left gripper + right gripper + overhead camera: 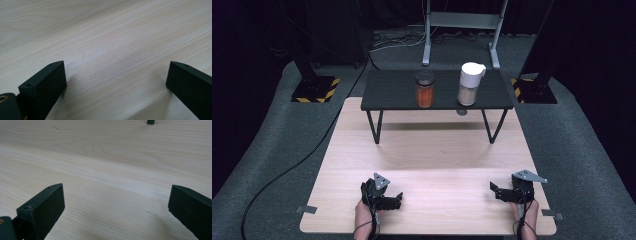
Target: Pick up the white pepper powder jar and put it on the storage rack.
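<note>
A jar of orange powder with a dark lid (424, 89) and a white-lidded jar of pale powder (469, 83) stand on a small black raised shelf (387, 92) at the far side of the wooden table (432, 150). My left gripper (399, 199) rests near the front edge, left of centre, open with nothing between its jaws. My right gripper (493, 190) sits near the front right, also open and empty. In the left gripper view the left gripper (116, 77) hangs over bare wood. In the right gripper view the right gripper (116, 200) faces bare wood too.
The shelf stands on thin black legs (374, 127); one leg's foot (150, 122) shows far off. A black cable (287, 170) runs over the grey carpet at left. Hazard-striped stand bases (314, 90) flank the shelf. A metal frame (462, 30) stands behind.
</note>
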`<act>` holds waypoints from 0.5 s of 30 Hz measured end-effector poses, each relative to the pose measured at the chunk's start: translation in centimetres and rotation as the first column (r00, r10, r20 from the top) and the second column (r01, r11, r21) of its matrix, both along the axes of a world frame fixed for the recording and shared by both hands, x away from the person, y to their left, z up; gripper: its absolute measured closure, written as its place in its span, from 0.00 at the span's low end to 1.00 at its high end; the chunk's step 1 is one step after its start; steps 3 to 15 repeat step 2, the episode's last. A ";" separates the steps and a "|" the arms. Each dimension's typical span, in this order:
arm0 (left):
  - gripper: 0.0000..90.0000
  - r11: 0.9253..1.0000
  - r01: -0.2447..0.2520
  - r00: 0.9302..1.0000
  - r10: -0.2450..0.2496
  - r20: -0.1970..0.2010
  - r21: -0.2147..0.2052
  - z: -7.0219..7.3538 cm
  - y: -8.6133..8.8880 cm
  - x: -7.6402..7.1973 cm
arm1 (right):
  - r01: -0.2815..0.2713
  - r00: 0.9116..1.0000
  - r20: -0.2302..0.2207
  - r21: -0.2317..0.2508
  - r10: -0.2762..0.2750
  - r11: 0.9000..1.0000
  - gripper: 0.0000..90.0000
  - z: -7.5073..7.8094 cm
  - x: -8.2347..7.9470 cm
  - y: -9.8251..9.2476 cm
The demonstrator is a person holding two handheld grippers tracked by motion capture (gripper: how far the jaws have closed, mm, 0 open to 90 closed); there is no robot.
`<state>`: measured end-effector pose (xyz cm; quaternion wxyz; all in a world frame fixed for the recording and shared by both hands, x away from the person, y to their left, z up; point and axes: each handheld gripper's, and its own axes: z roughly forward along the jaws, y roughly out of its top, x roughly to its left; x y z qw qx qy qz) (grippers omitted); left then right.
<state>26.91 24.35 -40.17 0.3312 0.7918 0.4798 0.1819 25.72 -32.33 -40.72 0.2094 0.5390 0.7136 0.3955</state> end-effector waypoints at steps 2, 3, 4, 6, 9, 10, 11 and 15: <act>0.03 1.000 0.000 1.000 0.000 0.000 0.001 0.0 0.0 0.0 | -0.001 1.000 -0.004 0.000 0.001 1.000 0.00 0.0 0.1 0.0; 0.03 1.000 0.000 1.000 0.000 0.000 0.001 0.0 0.0 0.0 | -0.001 1.000 -0.004 0.000 0.001 1.000 0.00 0.0 0.1 0.0; 0.03 1.000 0.000 1.000 0.000 0.000 0.001 0.0 0.0 0.0 | -0.001 1.000 -0.004 0.000 0.001 1.000 0.00 0.0 0.1 0.0; 0.03 1.000 0.000 1.000 0.000 0.000 0.001 0.0 0.0 0.0 | -0.001 1.000 -0.004 0.000 0.001 1.000 0.00 0.0 0.1 0.0; 0.03 1.000 0.000 1.000 0.000 0.000 0.001 0.0 0.0 0.0 | -0.001 1.000 -0.004 0.000 0.001 1.000 0.00 0.0 0.1 0.0; 0.03 1.000 0.000 1.000 0.000 0.000 0.001 0.0 0.0 0.0 | -0.001 1.000 -0.004 0.000 0.001 1.000 0.00 0.0 0.1 0.0; 0.03 1.000 0.000 1.000 0.000 0.000 0.001 0.0 0.0 0.0 | -0.001 1.000 -0.004 0.000 0.001 1.000 0.00 0.0 0.1 0.0; 0.03 1.000 0.000 1.000 0.000 0.000 0.001 0.0 0.0 0.0 | -0.001 1.000 -0.004 0.000 0.001 1.000 0.00 0.0 0.1 0.0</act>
